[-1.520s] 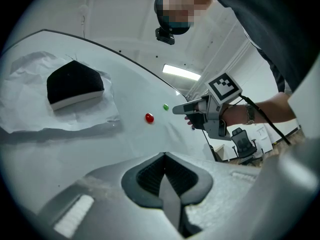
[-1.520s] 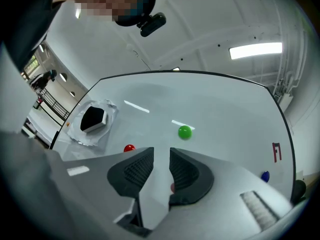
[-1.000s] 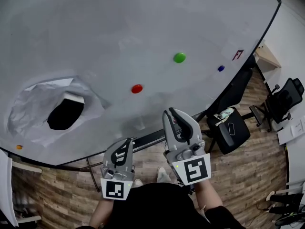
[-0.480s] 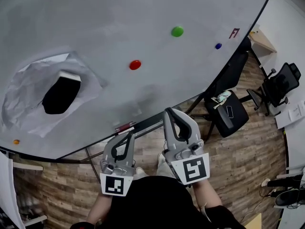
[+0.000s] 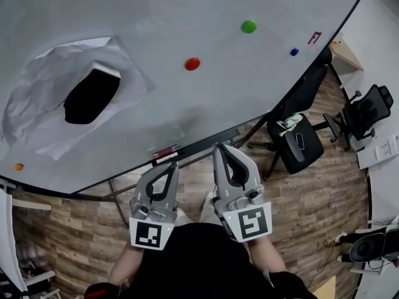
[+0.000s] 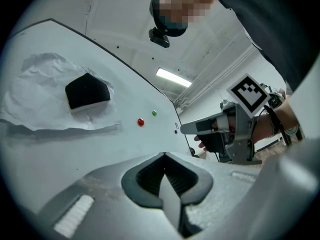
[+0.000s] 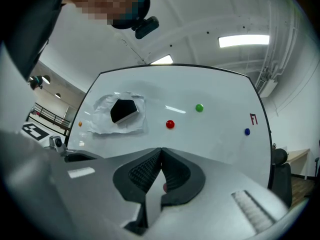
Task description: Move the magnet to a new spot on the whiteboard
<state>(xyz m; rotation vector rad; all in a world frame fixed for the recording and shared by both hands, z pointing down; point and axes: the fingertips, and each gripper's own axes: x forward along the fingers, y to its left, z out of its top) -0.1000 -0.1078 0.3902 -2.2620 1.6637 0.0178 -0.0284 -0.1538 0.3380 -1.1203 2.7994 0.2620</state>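
A red magnet [image 5: 192,63] sticks near the middle of the whiteboard [image 5: 187,5], with a green magnet [image 5: 249,26] and a blue magnet [image 5: 294,52] to its right. The right gripper view shows the red magnet [image 7: 170,124] well ahead of the jaws. My right gripper [image 5: 220,148] is at the board's lower edge. Its jaws have just been closing and now stand shut with nothing between them. My left gripper [image 5: 169,166] is below the edge, beside the right, also shut and empty. Neither touches a magnet.
A black eraser [image 5: 92,95] lies on crumpled paper [image 5: 37,111] at the board's left. An orange magnet [image 5: 19,166] sits at the far left edge. A red item [image 5: 165,151] rests on the board's ledge. Office chairs [image 5: 299,148] stand on the wooden floor to the right.
Both grippers have drawn back and down from the board toward the person. The right gripper's tip was over the board's lower part and is now at its edge, with its jaws closed.
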